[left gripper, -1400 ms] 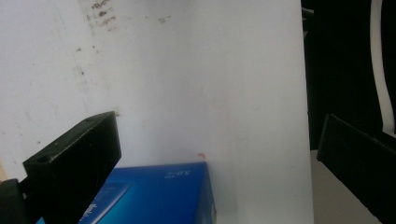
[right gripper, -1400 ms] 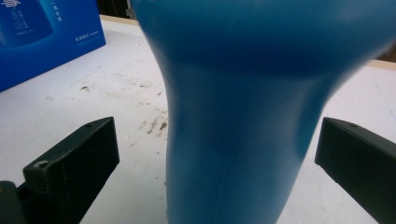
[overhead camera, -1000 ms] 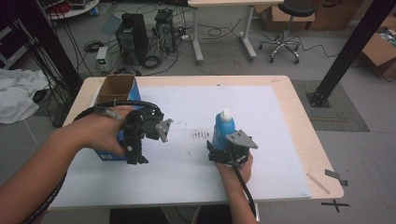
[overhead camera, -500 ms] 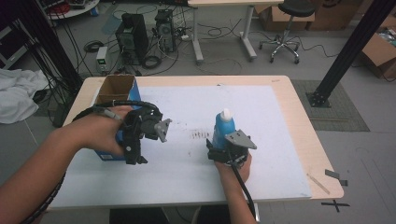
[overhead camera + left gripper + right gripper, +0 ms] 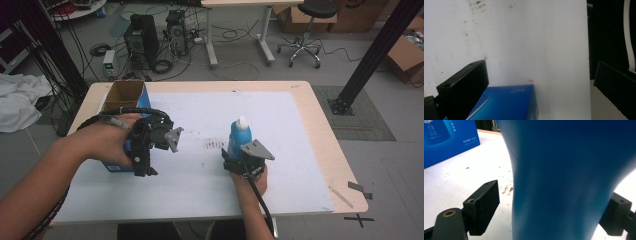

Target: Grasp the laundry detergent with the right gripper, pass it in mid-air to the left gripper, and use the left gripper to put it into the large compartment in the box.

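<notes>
A person's right gripper (image 5: 239,159) brackets the lower body of an upright blue plastic bottle with a white cap (image 5: 240,136), standing on the white sheet covering the light wooden table (image 5: 320,145). Its jaws have just been closing with the bottle between them; in the right gripper view the left jaw stands just off the bottle's side, while contact at the right jaw cannot be told. The left gripper (image 5: 150,145) hangs with jaws spread wide over the near end of an open blue cardboard box (image 5: 122,95) at the sheet's left edge, gripping nothing
</notes>
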A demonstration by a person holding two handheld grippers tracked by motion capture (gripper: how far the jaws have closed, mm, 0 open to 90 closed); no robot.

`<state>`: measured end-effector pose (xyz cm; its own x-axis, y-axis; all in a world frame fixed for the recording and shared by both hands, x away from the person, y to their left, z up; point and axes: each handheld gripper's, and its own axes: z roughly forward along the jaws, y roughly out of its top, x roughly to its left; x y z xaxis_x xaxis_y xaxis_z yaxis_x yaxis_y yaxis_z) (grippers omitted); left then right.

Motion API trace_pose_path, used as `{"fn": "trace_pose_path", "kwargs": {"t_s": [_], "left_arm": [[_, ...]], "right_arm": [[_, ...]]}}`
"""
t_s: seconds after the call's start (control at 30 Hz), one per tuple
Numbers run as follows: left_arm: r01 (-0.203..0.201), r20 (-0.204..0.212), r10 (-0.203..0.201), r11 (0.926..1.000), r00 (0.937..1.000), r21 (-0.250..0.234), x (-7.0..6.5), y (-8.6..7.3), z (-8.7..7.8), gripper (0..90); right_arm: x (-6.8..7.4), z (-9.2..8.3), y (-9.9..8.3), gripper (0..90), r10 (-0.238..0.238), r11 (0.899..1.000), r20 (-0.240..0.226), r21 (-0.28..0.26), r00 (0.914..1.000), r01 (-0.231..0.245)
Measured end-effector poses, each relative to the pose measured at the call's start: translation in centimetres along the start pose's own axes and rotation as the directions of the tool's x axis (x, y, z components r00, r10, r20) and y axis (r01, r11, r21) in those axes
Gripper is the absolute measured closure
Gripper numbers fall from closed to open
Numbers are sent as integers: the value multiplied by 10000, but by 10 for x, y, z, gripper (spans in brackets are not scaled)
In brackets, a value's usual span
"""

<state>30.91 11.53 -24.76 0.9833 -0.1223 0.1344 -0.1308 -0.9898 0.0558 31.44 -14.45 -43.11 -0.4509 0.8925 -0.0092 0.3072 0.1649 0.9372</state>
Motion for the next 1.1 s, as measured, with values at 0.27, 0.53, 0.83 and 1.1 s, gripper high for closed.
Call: {"fn": "trace_pose_path", "kwargs": {"t_s": [0.27, 0.53, 0.83, 1.1], "left_arm": [[99, 18, -99, 10000, 9999, 4, -1, -2, 1, 1], [112, 15, -112, 9999, 9999, -16, 0, -2, 1, 1], [-11, -21, 11, 10000, 10000, -5, 1, 1, 1, 1], [41, 2, -41, 10000, 10000, -1, 0, 2, 1, 1]], "right_arm": [[-1, 0, -1, 211, 90, 10000, 64, -37, 9999, -90], [0, 0, 0, 248, 43, 10000, 161, -56, 9999, -42], [0, -1, -1, 309, 4, 10000, 421, -56, 9991, -1], [0, -1, -2, 315, 63, 10000, 486, -69, 9988, -59]]}}
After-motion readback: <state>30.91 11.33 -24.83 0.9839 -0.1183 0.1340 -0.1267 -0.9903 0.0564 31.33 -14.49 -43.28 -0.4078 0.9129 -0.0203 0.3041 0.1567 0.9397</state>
